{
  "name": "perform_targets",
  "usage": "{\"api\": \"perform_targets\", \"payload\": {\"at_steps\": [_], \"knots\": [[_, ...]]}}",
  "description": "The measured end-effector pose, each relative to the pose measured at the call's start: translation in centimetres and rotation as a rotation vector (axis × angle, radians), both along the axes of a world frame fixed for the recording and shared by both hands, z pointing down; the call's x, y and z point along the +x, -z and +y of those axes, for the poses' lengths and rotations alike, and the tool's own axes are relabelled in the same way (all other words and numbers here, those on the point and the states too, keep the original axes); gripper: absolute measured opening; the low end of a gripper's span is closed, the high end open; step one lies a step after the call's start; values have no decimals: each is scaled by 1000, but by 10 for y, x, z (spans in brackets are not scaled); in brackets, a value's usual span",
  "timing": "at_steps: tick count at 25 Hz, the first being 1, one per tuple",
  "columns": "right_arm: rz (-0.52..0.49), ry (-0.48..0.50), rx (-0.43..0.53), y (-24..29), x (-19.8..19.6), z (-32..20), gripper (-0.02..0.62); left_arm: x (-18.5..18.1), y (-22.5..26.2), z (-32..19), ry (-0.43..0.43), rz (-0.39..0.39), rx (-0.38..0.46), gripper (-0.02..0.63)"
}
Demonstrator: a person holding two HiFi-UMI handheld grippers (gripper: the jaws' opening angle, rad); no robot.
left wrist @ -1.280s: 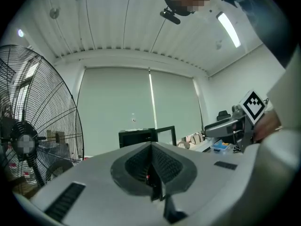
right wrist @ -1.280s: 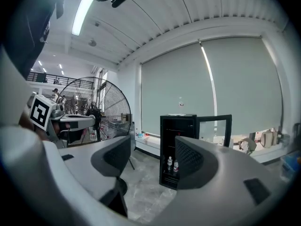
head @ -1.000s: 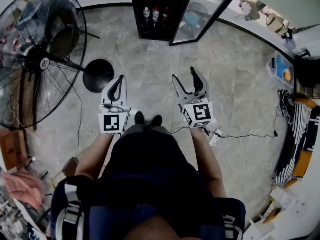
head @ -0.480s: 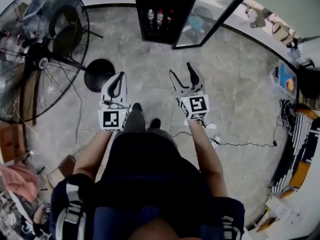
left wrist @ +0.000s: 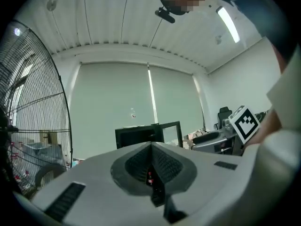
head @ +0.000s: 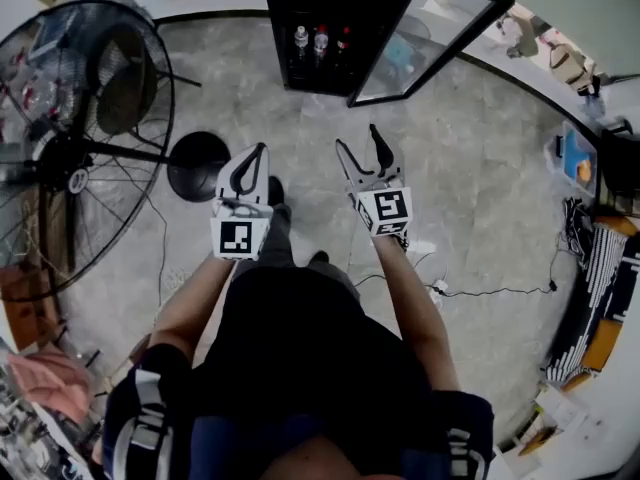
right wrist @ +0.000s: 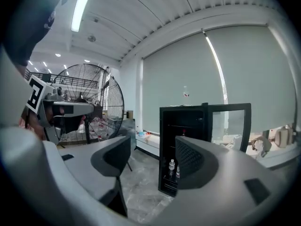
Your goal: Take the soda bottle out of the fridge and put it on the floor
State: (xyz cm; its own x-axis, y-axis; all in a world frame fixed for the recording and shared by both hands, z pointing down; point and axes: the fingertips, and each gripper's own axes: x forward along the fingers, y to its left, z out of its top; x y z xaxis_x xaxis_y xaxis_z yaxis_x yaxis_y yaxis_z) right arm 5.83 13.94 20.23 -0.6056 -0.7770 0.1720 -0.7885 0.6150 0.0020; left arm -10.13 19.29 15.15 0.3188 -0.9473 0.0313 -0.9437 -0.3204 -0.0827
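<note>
Soda bottle: dark with red on it, standing upright on a low shelf inside the fridge, rightmost of three bottles in a row. Two clear bottles stand just left of it. The fridge is at the far side of the room and its glass door is swung open to the right.

Both claws are well short of the fridge, with bare grey floor between them and it. Neither touches the bottle.

Right gripper: jaws wide apart, nothing between them, aimed toward the open fridge. In the right gripper view, the shelf and the clear bottles show through the gap, far off.

Left gripper: jaws drawn together to a thin slit, holding nothing. In the left gripper view, a red-labelled bottle shows through that slit, distant.

Left of the left gripper is a large standing fan, its round black base on the floor near that claw.
</note>
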Motion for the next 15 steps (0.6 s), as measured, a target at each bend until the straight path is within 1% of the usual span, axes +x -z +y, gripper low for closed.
{"api": "perform_targets", "payload": {"at_steps": [3, 5, 8, 11, 15], "knots": [[13, -16, -7, -2, -28, -22, 295, -16, 8, -22, -25, 13, -4, 25], [19, -34, -20, -10, -39, -41, 295, -20, 8, -41, -52, 22, -7, 25], [44, -72, -38, -30, -44, -74, 293, -17, -2, -73, -95, 24, -40, 25], [57, -97, -54, -46, -49, -103, 288, -19, -6, -104, -118, 9, -46, 25], [50, -102, -60, -69, -53, -140, 284, -20, -20, -137, -116, -14, -55, 25]]}}
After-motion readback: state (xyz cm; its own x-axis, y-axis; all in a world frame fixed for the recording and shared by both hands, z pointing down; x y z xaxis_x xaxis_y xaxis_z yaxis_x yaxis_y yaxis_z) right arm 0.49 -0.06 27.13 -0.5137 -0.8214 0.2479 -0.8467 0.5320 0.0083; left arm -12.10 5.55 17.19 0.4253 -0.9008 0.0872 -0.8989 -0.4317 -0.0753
